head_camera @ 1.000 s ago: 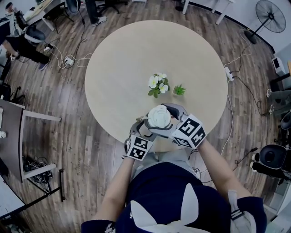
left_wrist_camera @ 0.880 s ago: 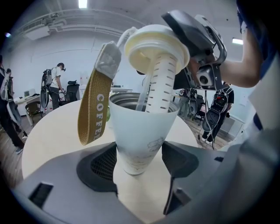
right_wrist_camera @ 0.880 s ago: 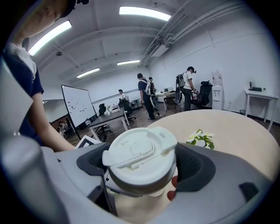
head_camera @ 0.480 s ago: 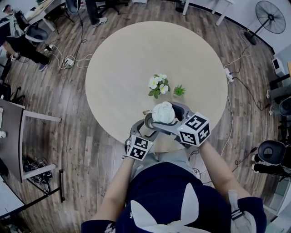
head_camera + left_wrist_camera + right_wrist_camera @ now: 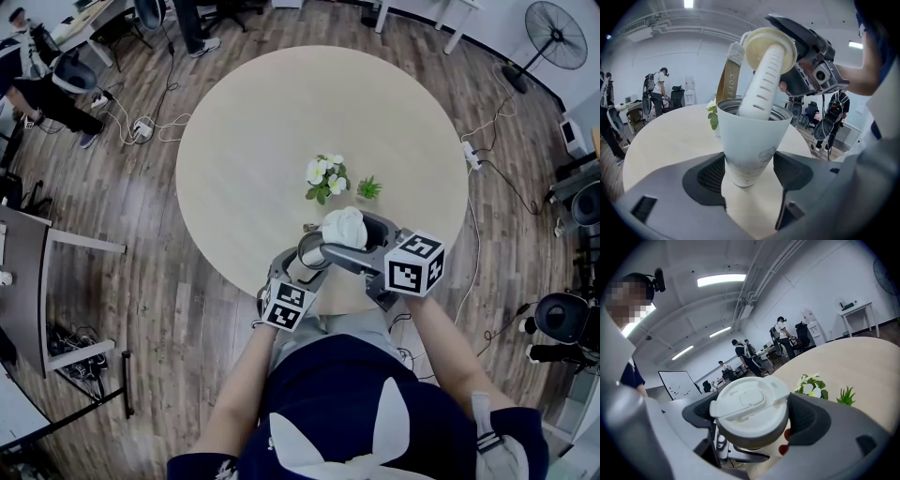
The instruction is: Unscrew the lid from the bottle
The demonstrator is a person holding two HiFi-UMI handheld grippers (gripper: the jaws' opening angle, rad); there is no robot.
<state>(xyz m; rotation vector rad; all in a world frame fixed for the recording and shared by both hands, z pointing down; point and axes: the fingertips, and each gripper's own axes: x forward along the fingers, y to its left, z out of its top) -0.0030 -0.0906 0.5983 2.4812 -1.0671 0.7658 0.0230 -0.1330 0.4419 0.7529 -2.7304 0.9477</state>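
Round desk [image 5: 244, 141] over wood floor [image 5: 141, 281] carries flowers [image 5: 326, 175]; at its near edge the left claw [image 5: 307, 258] and right claw [image 5: 352, 230] meet. Left gripper view: jaws clamp the white bottle [image 5: 752, 145], the lid [image 5: 769, 47] tilted above it, its strainer [image 5: 761, 86] reaching into the mouth. Right gripper view: jaws grip the lid's sides.

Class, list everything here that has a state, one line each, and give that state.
bottle: open, clamped between the left jaws.
lid: off, tilted, its strainer tube dipping into the bottle's mouth.
left gripper: shut on the bottle.
right gripper: shut on the lid.
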